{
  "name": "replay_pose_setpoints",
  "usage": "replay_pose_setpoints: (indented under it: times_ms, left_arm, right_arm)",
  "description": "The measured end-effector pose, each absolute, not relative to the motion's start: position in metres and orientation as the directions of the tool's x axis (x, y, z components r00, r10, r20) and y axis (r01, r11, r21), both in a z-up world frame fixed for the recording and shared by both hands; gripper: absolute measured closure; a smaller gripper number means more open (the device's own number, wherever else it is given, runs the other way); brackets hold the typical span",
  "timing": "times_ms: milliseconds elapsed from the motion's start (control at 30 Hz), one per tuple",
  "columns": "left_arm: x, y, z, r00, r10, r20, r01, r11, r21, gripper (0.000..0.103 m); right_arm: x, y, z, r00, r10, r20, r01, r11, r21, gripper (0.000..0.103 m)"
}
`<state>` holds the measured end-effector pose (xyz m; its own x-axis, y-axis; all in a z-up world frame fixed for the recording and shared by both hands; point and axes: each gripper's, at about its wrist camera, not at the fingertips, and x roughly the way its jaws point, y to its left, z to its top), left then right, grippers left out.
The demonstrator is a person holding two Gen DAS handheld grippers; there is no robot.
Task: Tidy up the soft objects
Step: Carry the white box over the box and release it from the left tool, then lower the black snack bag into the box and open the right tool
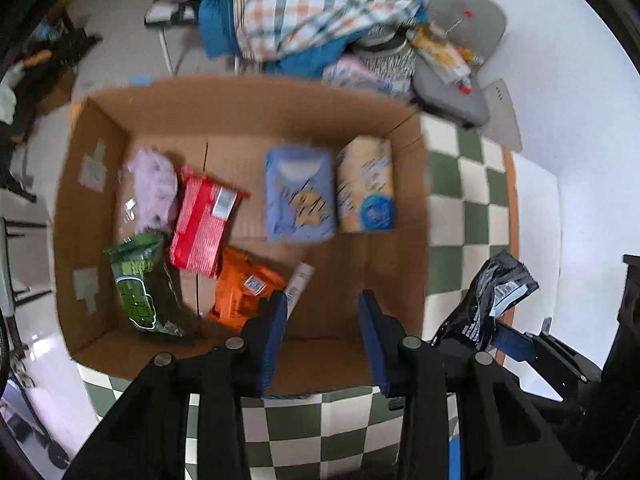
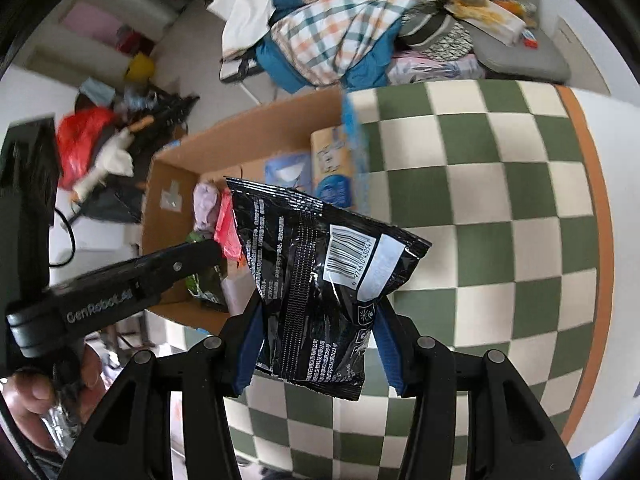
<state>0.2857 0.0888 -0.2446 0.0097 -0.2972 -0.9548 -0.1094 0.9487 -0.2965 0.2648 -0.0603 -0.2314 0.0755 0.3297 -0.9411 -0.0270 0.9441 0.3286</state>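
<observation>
An open cardboard box (image 1: 248, 104) stands on a green-and-white checkered table (image 1: 464, 184). Inside lie a lilac pack (image 1: 154, 188), a red pack (image 1: 202, 220), a green pack (image 1: 140, 284), an orange pack (image 1: 244, 288), a blue pack (image 1: 300, 196) and a beige pack (image 1: 366, 184). My left gripper (image 1: 322, 312) is open and empty above the box's near wall. My right gripper (image 2: 316, 344) is shut on a black foil pouch (image 2: 320, 272), held above the table right of the box (image 2: 176, 168). The pouch also shows in the left wrist view (image 1: 488, 296).
Behind the table a pile of plaid and blue fabric (image 1: 304, 12) lies beside a grey cushioned seat (image 1: 460, 40) with small items on it. Clutter, including a red bag (image 2: 80, 140), sits on the floor at the left. The table's orange edge (image 2: 592, 200) runs along the right.
</observation>
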Motion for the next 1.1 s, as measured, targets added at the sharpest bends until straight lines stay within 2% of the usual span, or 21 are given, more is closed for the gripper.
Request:
replay_pose_setpoints:
  times_ms: [200,533,1100]
  left_arm:
    - [0.279,0.113,-0.278,-0.033,-0.335,-0.942,-0.174,0.930,-0.324,0.070]
    - [0.271,0.135,-0.272,-0.010,-0.293,-0.956,-0.169,0.943,-0.287,0.070]
    - [0.303,0.176,-0.282,0.006,-0.223,-0.975,-0.210,0.953,-0.219,0.067]
  right_arm:
    - [0.271,-0.015,-0.261,0.020,0.233,-0.972,-0.066,0.971,0.232,0.050]
    - [0.292,-0.008,-0.281,0.023,0.147,-0.989,-0.057,0.988,0.146,0.049]
    - [0.336,0.035,-0.302,0.044,0.248,-0.968,-0.039,0.968,0.246,0.047]
